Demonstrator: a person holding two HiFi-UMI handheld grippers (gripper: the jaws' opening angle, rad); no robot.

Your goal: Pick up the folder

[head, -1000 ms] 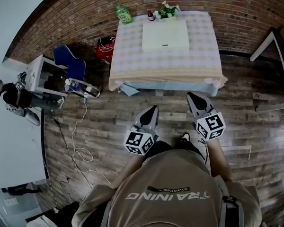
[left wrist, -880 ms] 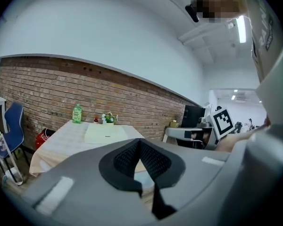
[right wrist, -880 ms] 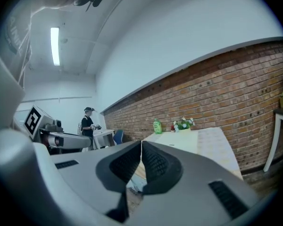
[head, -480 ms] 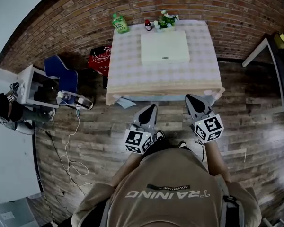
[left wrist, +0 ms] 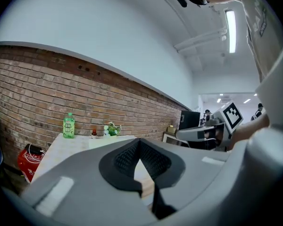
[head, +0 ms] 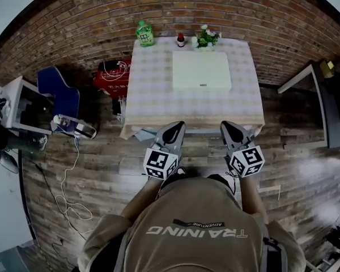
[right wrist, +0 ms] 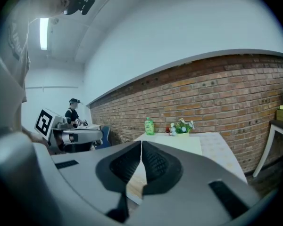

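Clearly not at the tabletop yet. Holds the left gripper (head: 177, 127) and the right gripper (head: 226, 125) side by side over the plank floor (head: 102, 169), just short of the near edge of the checked-cloth tabletop (head: 153, 95), both pointing toward it. Shows the left's dark ribbed fingers (left wrist: 125, 157) pressed together with nothing between them, and the right's fingers (right wrist: 125, 164) likewise closed on nothing. Finds the pale, flat, rectangular folder (head: 202, 71) lying on the cloth in the far half of the tabletop, well apart from both grippers. Finds also a green plastic bottle (head: 144, 33), a small red-capped bottle (head: 181, 38) and a little potted plant (head: 207, 37) along the back edge by the brick wall, the plant just beyond the folder's far side.

Probably the approach step. To do it well:
- Close in squarely on the near edge and spread the fingers before reaching the folder.
- Come in low and nearly level with the cloth so one finger can slide under an edge, since a flat thing on soft cloth likely gives little to pinch from above.
- Take a near or side edge, away from the plant and bottles.
- Avoid catching the cloth along with the folder.
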